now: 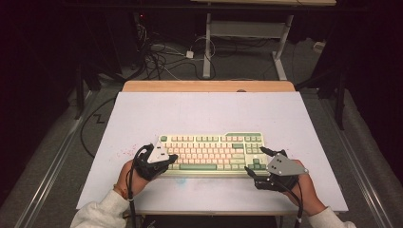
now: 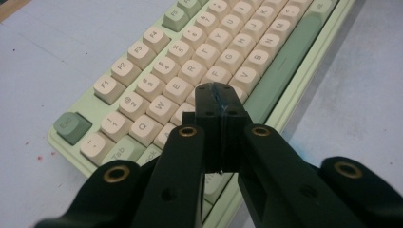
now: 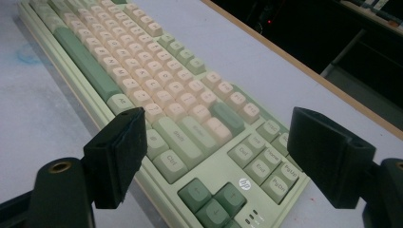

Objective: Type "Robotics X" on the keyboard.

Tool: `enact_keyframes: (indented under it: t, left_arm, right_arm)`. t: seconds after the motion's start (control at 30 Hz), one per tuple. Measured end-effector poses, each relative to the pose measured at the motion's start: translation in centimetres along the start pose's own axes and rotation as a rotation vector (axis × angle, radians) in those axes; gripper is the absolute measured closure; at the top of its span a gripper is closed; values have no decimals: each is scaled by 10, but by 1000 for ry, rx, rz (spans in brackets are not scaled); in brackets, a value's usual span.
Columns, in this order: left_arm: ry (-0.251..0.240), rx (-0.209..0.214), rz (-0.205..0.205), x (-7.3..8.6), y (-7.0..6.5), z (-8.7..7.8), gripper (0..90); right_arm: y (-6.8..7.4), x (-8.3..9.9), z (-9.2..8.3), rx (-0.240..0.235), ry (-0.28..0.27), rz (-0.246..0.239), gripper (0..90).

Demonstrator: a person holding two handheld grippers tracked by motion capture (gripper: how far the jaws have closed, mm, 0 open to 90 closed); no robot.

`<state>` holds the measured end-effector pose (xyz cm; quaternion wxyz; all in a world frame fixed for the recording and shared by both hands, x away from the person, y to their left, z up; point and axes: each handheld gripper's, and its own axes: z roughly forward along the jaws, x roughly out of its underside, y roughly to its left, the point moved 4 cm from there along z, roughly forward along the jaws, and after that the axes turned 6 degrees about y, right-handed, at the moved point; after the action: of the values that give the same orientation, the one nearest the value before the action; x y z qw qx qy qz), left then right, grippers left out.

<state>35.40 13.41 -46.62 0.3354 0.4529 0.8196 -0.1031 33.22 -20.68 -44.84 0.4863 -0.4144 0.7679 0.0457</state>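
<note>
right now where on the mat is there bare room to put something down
The white mat is free between the keyboard and the wooden edge, and along both sides. The near strip is crowded: the shut left gripper and open right gripper flank the keyboard.

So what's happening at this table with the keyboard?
A person holds a two-jaw gripper in each hand over a green and cream keyboard on a white table. The left gripper is shut, its tip above the keys at the keyboard's left end. The right gripper is open over the right end.
</note>
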Motion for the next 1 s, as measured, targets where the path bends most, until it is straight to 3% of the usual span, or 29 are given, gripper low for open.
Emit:
enact_keyframes:
  t: [0.47, 1.0]
  left_arm:
    - [33, 31, 42, -15, -7, 21, 876]
    - [71, 36, 65, -19, -9, 36, 876]
  right_arm:
    - [3, 3, 4, -8, 17, -9, 214]
    - [3, 3, 5, -10, 26, -13, 212]
